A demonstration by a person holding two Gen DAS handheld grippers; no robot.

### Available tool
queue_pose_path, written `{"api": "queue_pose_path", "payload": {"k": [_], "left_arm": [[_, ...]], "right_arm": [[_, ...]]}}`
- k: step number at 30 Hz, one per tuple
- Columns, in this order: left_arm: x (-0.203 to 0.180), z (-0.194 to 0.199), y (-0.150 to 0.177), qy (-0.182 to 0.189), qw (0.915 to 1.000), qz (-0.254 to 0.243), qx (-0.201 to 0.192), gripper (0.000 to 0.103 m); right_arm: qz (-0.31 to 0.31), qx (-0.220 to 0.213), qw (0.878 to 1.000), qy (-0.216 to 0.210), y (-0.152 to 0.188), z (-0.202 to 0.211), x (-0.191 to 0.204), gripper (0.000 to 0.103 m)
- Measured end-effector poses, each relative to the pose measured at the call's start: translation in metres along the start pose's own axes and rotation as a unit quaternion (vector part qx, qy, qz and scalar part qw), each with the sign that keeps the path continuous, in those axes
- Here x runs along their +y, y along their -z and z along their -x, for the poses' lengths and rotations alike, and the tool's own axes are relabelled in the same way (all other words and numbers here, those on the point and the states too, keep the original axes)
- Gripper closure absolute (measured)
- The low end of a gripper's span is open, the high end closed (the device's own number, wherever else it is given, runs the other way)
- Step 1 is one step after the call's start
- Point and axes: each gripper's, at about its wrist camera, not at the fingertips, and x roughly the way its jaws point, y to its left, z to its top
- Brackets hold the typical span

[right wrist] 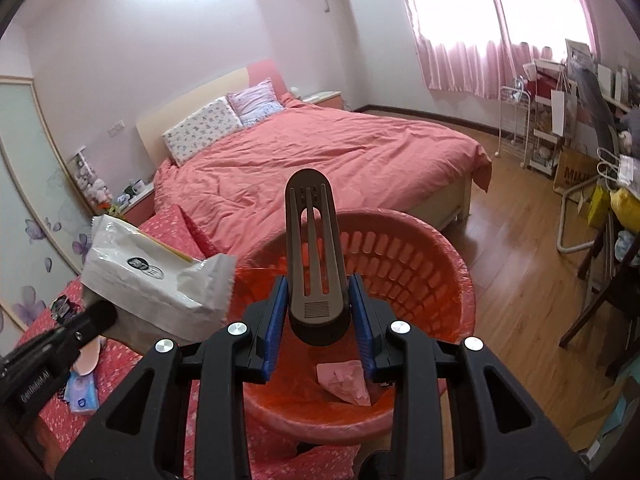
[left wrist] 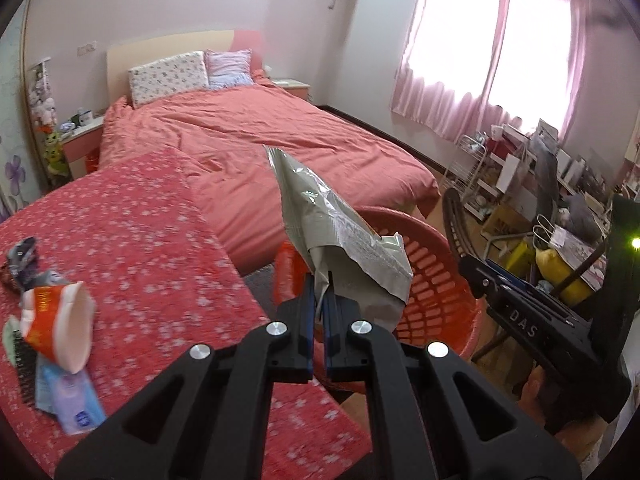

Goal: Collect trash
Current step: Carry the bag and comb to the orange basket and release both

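Note:
My left gripper [left wrist: 319, 280] is shut on a crumpled silver-grey snack wrapper [left wrist: 340, 232] and holds it up at the near rim of the red plastic basket [left wrist: 436, 280]. The wrapper also shows white-sided in the right wrist view [right wrist: 152, 280], left of the basket [right wrist: 400, 256]. My right gripper [right wrist: 318, 300] is shut on a dark grey slotted plastic piece [right wrist: 312, 248] that stands upright over the basket. A pink crumpled tissue [right wrist: 344, 380] lies inside the basket. More trash lies on the red floral cloth [left wrist: 140, 240]: an orange-white paper cup [left wrist: 60, 324], a blue tissue pack [left wrist: 76, 404], dark wrappers [left wrist: 24, 260].
A large bed with a pink duvet [left wrist: 260, 136] fills the background. Cluttered shelves and a table with bags [right wrist: 592, 160] stand at the right over a wooden floor [right wrist: 520, 280]. A bedside table [left wrist: 80, 140] is at the far left.

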Motion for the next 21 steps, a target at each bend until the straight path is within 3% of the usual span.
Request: {"api": "queue_pose_path", "payload": {"k": [4,7,9,12,15,21], "left_arm": [[-0.004,-0.023,0.000,0.011,0.9998,0.005,0.016,0.093],[-0.007,-0.041,0.001,0.011,0.9995,0.007,0.029,0.076],[-0.007,-0.052,0.003,0.012,0.9991,0.009,0.040,0.060],[0.001,-0.056,0.007,0.002,0.9988,0.017,0.046,0.051],[0.013,-0.048,0.012,-0.017,0.9987,0.023,0.042,0.040],[0.034,-0.007,0.022,-0.078,0.9968,0.016,0.010,0.022]], "right_arm": [[-0.013,0.011,1.000,0.000,-0.002,-0.012,-0.008,0.071],[-0.024,0.019,1.000,-0.005,-0.005,-0.019,-0.016,0.070],[-0.023,0.021,1.000,-0.002,-0.004,-0.019,-0.016,0.062],[-0.016,0.017,1.000,0.010,-0.002,-0.016,-0.016,0.051],[-0.004,0.006,1.000,0.027,0.000,-0.008,-0.012,0.040],[0.029,-0.010,0.999,0.041,0.003,0.007,0.000,0.032]]}}
